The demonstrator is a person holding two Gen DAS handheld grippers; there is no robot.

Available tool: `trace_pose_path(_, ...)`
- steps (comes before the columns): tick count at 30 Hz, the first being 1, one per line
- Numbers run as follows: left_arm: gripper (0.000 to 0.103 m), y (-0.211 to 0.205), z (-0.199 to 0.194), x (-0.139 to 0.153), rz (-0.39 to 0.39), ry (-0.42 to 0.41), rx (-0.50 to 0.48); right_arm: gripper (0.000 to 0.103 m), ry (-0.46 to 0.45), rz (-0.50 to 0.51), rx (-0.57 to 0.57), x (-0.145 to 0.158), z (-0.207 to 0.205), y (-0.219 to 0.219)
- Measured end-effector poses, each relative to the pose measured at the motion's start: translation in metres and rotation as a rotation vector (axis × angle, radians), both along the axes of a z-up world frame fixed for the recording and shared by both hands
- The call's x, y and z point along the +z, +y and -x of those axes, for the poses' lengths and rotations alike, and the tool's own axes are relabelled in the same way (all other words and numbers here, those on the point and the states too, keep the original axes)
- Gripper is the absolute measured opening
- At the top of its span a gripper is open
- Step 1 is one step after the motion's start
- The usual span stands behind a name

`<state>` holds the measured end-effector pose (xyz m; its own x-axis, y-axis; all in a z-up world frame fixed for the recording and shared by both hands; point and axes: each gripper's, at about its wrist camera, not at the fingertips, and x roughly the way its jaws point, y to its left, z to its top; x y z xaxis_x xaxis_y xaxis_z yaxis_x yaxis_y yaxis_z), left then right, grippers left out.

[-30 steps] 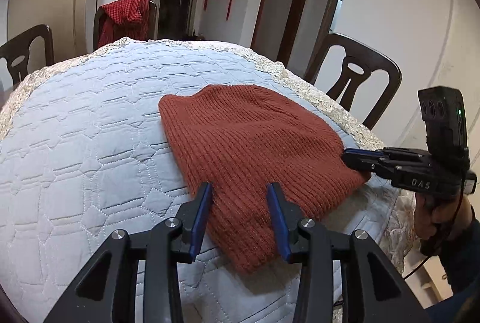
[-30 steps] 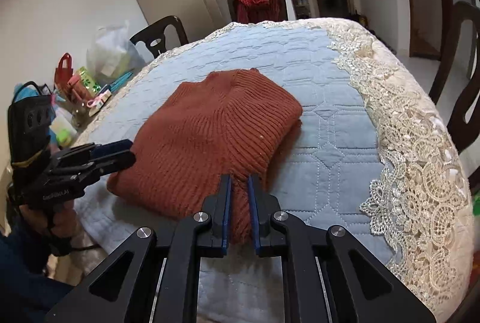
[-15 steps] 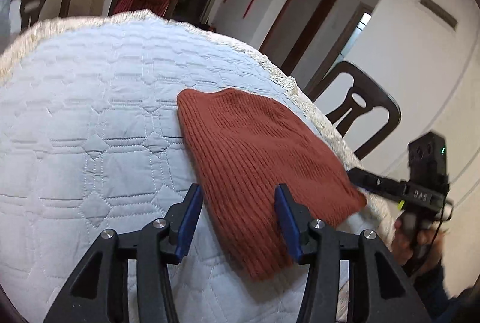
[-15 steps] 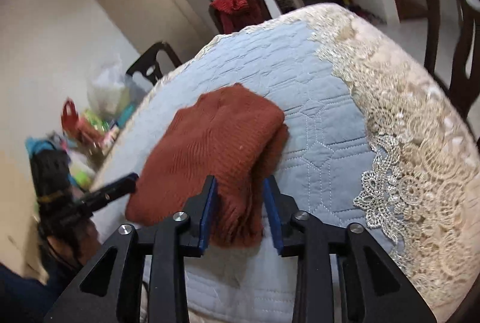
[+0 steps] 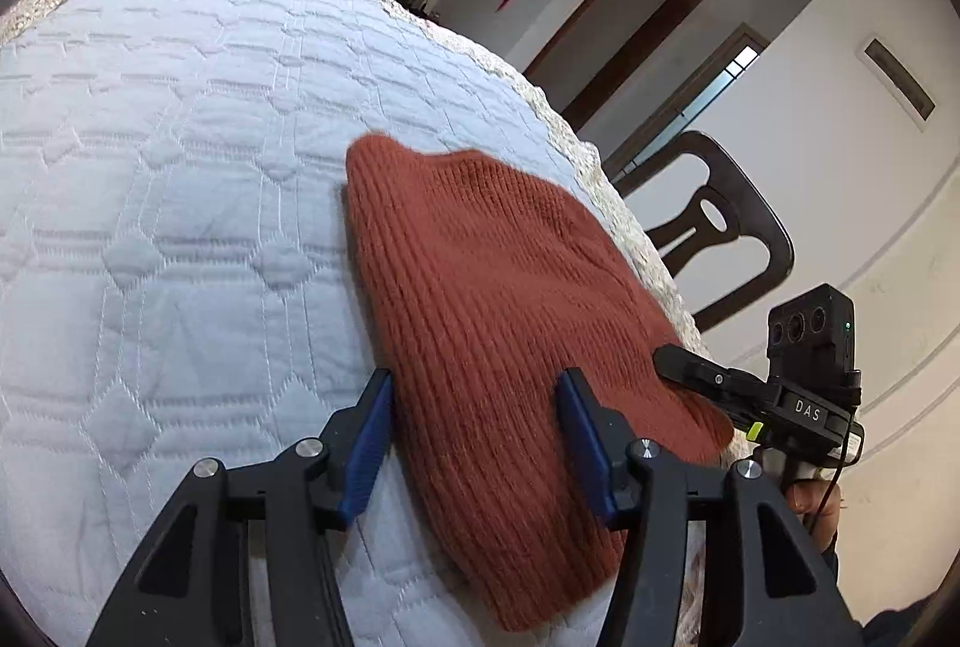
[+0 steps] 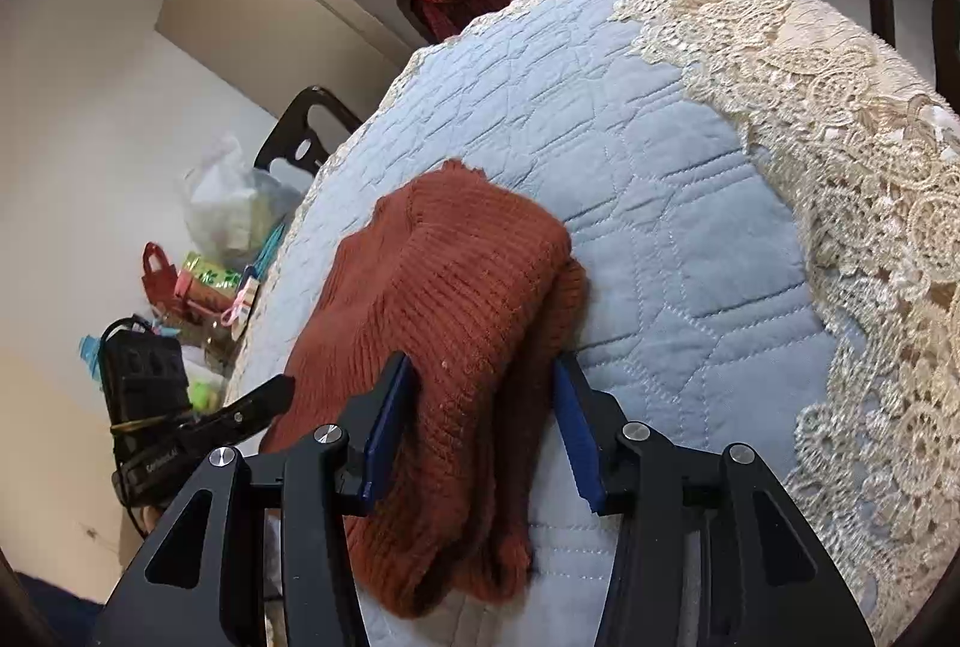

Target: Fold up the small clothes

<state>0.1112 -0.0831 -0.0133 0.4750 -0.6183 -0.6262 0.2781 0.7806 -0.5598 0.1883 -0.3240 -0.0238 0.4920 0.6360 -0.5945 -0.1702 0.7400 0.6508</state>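
Right wrist view: right hand-held gripper [image 6: 483, 419], clamped on the rust knit sweater [image 6: 444, 323] a second ago, now stands released, fingers spread astride the folded edge. Left hand-held gripper [image 5: 477, 443] likewise released. Fold looks complete; sweater lies doubled near the bench's near edge. Quilted blue cover [image 5: 180, 167], lace trim [image 6: 870, 227]; dining chair [image 5: 720, 239] beyond.
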Motion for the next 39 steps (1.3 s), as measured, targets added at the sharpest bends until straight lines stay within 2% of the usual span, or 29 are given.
trace_pose_path(3,0.058,0.002,0.007,-0.002,0.022,0.01,0.001,0.048,0.0,0.012,0.023,0.0,0.008,0.002)
trace_pose_path(6,0.058,-0.003,0.002,-0.002,0.009,0.004,0.0,0.048,0.005,0.01,0.017,-0.001,0.008,0.003)
trace_pose_path(12,0.059,-0.012,-0.009,0.0,-0.017,0.002,-0.001,0.041,0.006,-0.002,0.016,-0.003,-0.004,0.006)
trace_pose_path(17,0.038,-0.009,-0.005,0.01,-0.021,-0.021,0.001,0.029,-0.01,-0.001,0.009,0.004,0.004,0.007)
trace_pose_path(19,0.036,-0.009,-0.001,0.017,-0.026,-0.042,-0.003,0.028,-0.026,-0.003,0.007,0.011,0.008,0.009)
trace_pose_path(25,0.035,-0.003,0.01,0.036,-0.021,-0.106,-0.017,0.028,-0.087,-0.006,0.034,0.034,0.019,0.021)
trace_pose_path(31,0.035,0.014,0.01,0.036,-0.015,-0.098,0.003,0.028,-0.088,-0.011,0.058,0.033,0.018,0.035)
trace_pose_path(39,0.035,0.055,-0.004,0.047,-0.035,-0.129,0.077,0.028,-0.131,-0.026,0.124,0.046,-0.01,0.08)
